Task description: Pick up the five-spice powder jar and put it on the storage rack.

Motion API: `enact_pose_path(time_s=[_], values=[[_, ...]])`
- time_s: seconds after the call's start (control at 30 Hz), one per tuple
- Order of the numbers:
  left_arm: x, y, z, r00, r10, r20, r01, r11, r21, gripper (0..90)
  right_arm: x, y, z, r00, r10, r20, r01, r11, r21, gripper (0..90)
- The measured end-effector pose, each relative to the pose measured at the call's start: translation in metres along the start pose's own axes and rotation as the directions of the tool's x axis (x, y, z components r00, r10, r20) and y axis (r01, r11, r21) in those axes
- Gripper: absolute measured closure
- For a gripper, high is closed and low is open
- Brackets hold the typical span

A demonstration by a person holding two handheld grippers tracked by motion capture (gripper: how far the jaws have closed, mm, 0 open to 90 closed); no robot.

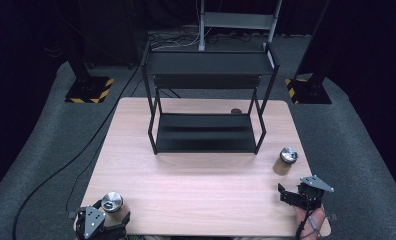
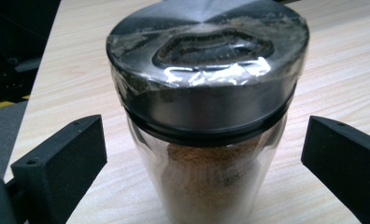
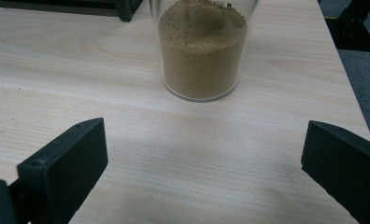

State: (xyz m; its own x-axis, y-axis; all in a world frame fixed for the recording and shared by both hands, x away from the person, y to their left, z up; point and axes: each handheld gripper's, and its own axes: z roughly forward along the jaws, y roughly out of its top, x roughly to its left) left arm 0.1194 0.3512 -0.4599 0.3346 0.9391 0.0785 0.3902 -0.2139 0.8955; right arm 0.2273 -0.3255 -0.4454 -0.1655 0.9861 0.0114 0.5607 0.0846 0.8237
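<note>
In the high view, a pale wooden table (image 1: 201, 195) is seen with a black two-tier metal shelf rack (image 1: 208, 102) standing toward its far edge. Both tiers of the rack are bare. A clear glass spice jar with a brushed-metal lid and brown powder inside (image 1: 112, 204) stands upright at the near left corner of the table, with the left gripper (image 1: 97, 220) set around it. A second clear glass jar of tan powder with a metal lid (image 1: 286, 160) stands upright near the right edge, and the right gripper (image 1: 292, 194) is held near it toward the near right corner, not touching it. A small dark round object, too small to identify, lies on the table by the rack's far right leg.

In the left gripper view, the brown-powder jar (image 2: 206, 140) is framed between the two black jaws, which are spread wide with gaps on both sides; nothing is gripped.

In the right gripper view, the tan-powder jar (image 3: 202, 51) is seen ahead, beyond the widely spread jaws, with bare table between.

Judged from this, the work is at its start: neither jar is lifted, and both gripping and any placing on the rack remain to be done.
</note>
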Motion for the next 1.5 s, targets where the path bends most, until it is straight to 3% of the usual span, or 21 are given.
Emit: enact_pose_path(time_s=[0.57,0.97,1.5], values=[[-0.003,0.004,0.014,0.9997,-0.015,-0.021,0.015,0.9998,0.014,1.3,0.001,0.001,0.001,0.9999,-0.012,-0.003,0.012,0.9999,0.005,0.0],[-0.001,0.004,0.016,0.9999,-0.016,-0.004,0.016,0.9996,0.025,26.2,0.001,0.001,0.001,0.9998,-0.018,-0.002,0.018,0.9998,0.008,0.0],[0.002,-0.008,0.014,0.9976,-0.067,0.018,0.068,0.9974,-0.024,31.1,0.003,0.002,0.001,0.9998,-0.021,0.002,0.021,0.9997,0.009,0.5]])
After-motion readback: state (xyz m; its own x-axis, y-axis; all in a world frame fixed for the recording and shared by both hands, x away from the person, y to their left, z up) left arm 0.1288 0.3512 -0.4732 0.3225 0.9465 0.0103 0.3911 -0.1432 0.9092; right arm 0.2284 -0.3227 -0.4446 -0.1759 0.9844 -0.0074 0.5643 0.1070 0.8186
